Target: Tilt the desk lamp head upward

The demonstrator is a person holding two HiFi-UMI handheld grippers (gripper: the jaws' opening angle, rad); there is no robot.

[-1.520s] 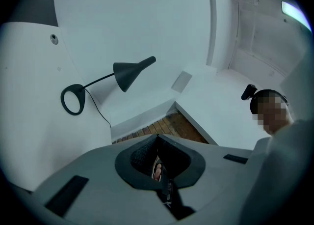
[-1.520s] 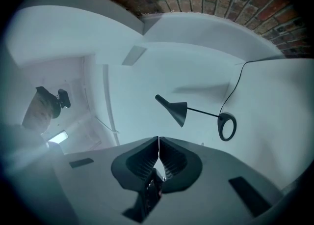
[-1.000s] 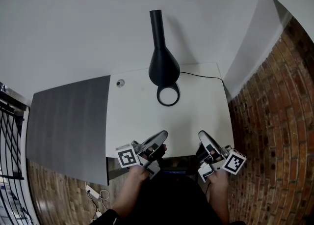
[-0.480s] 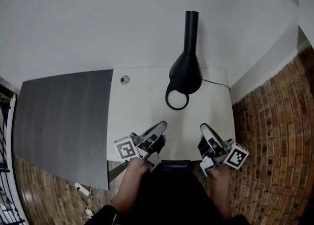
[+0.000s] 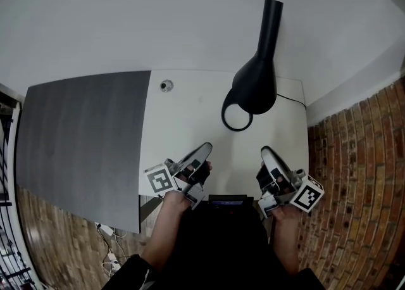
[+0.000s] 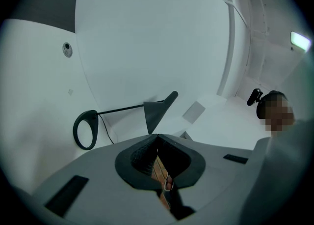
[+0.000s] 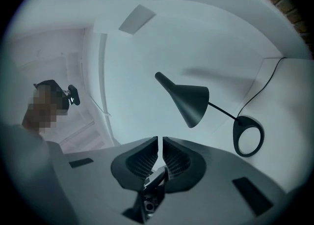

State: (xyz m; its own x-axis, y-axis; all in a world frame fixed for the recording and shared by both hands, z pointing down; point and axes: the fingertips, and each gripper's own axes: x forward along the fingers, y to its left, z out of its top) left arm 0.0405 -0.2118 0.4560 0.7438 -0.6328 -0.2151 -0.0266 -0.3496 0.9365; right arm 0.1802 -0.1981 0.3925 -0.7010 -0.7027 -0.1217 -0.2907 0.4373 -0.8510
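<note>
Holding left gripper (image 5: 204,151) and right gripper (image 5: 266,153) at lower centre, well short of the lamp (image 5: 256,83) at upper right. We read both jaws pressed together and empty, ready to reach.

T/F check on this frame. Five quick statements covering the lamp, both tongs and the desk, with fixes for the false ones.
1. The desk lamp stands on the white desk. True.
2. The left tongs are clamped on the lamp's head. False: they are shut on nothing and sit apart from the lamp, by the desk's near edge.
3. The right tongs are shut and empty. True.
4. The lamp's base is a solid disc. False: it is an open ring, with the desk showing through it.
5. A thin cord runs from the lamp toward the desk's right side. True.
</note>
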